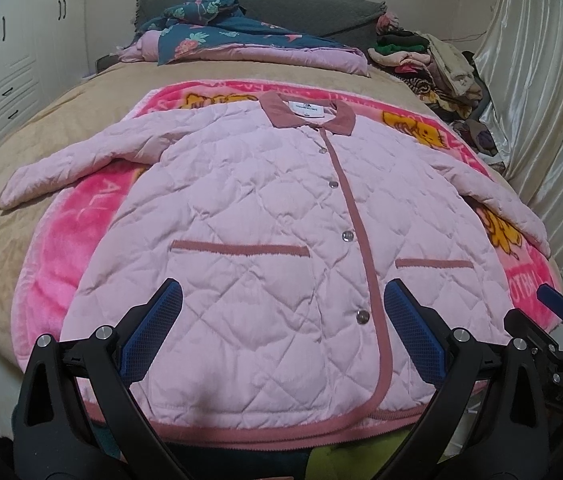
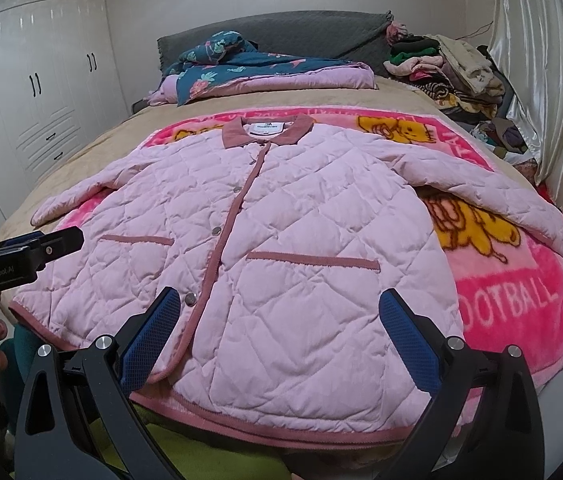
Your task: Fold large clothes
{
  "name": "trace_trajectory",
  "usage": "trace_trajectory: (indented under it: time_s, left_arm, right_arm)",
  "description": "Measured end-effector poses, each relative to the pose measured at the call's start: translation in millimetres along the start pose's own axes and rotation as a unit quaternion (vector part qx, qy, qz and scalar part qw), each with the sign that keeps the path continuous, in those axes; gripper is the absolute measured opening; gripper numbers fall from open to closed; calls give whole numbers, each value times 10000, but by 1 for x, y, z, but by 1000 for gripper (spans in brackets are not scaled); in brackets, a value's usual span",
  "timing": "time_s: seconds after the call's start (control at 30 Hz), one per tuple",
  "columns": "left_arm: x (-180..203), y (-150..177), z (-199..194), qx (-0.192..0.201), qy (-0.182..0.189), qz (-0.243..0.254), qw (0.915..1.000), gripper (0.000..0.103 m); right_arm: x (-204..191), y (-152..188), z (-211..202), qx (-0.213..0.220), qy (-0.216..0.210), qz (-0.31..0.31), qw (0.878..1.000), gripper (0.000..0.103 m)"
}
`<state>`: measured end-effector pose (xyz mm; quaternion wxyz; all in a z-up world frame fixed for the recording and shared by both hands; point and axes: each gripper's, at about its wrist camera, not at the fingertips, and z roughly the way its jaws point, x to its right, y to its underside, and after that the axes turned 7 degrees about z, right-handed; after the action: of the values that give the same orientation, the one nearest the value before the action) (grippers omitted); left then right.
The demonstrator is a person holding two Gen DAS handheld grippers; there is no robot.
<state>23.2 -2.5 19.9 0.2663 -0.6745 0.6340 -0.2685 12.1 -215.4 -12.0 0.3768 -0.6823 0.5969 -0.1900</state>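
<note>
Pale pink quilted button-front jacket [image 1: 265,240] is lying flat, sleeves spread, on the pink cartoon fleece blanket [image 1: 65,248], w/ left gripper [image 1: 281,332] & right gripper [image 2: 279,334] hovering wide open, empty, at its 6 o'clock hem, prob. lining up a first fold.

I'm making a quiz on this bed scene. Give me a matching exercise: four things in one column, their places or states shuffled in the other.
1. quilted pink jacket
2. pink cartoon blanket
3. floral quilt
4. left gripper

A. folded at the head of the bed
B. open, holding nothing
C. spread flat, snapped shut
D. lying under the jacket

Pairs: 1-C, 2-D, 3-A, 4-B
</note>
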Motion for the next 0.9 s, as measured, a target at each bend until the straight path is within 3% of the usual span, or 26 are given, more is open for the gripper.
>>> trace_trajectory:
  time_s: [0.9]
  left_arm:
    - [0,-61,69,-129,112,11,9999,95]
  right_arm:
    - [26,-78,60,142,50,292,9995,99]
